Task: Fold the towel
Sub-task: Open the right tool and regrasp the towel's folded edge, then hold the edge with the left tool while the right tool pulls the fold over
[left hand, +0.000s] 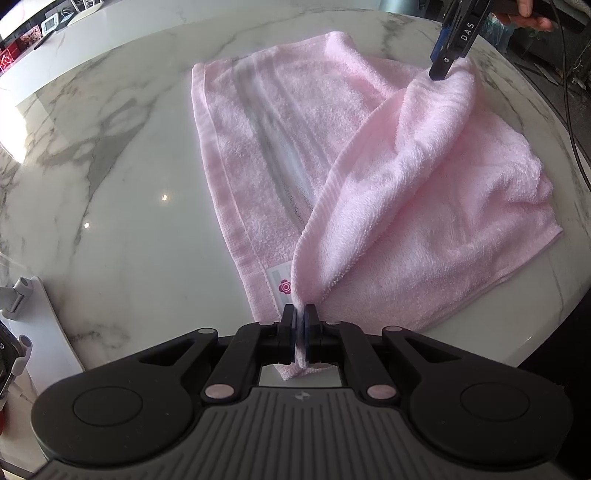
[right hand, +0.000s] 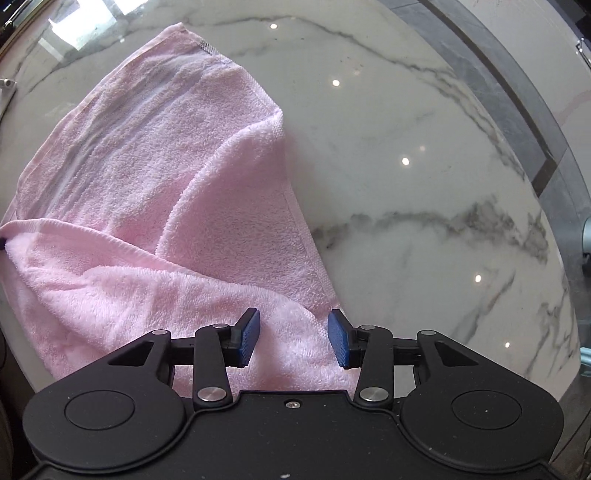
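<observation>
A pink towel (left hand: 258, 147) lies partly flat on the white marble table (left hand: 122, 229). My left gripper (left hand: 300, 310) is shut on its near corner, and a bit of cloth pokes out behind the pads. From there a raised fold runs up to my right gripper (left hand: 439, 74), whose fingertips meet on the lifted far corner. In the right wrist view the towel (right hand: 147, 177) bunches up between the right gripper's (right hand: 293, 314) blue pads (right hand: 247, 339), which look apart there. A label with a pink flower (left hand: 284, 287) sits at the towel's near hem.
A person's hand (left hand: 532, 14) holds the right gripper at the top right. A white hinged stand (left hand: 33, 310) sits at the table's left edge. The grey table rim (right hand: 517, 122) curves along the right. Bare marble (right hand: 406, 184) lies right of the towel.
</observation>
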The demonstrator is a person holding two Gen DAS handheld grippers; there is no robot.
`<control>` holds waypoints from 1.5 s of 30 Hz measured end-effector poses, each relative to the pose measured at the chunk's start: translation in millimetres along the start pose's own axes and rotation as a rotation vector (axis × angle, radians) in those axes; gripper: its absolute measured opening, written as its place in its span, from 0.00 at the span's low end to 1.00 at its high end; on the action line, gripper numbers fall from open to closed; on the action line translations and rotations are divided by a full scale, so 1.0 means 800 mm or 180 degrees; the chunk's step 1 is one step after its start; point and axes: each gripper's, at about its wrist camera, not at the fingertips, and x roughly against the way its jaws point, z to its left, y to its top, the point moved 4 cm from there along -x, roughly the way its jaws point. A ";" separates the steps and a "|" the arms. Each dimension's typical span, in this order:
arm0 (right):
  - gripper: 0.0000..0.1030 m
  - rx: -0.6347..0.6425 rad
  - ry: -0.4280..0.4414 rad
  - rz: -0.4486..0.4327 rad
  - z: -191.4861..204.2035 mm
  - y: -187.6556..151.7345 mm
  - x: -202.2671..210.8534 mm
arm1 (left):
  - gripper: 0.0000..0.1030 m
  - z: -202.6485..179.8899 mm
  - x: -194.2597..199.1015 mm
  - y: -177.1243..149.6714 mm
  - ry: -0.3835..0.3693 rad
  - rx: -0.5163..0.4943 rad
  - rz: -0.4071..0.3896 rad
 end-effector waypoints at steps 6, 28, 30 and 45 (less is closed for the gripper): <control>0.01 0.0173 0.0214 -0.0155 0.018 -0.023 0.034 | 0.04 -0.001 0.001 -0.001 0.0013 -0.0006 -0.0008; 0.08 0.0429 0.0229 -0.0051 0.047 -0.066 0.082 | 0.04 -0.009 0.002 -0.002 0.0090 -0.0065 -0.0056; 0.13 0.0455 0.0142 -0.0133 0.042 -0.052 0.088 | 0.04 -0.009 0.002 -0.002 0.0092 -0.0068 -0.0059; 0.28 0.0581 0.0065 -0.0054 0.045 0.010 0.019 | 0.04 -0.008 0.001 -0.002 0.0070 -0.0062 -0.0063</control>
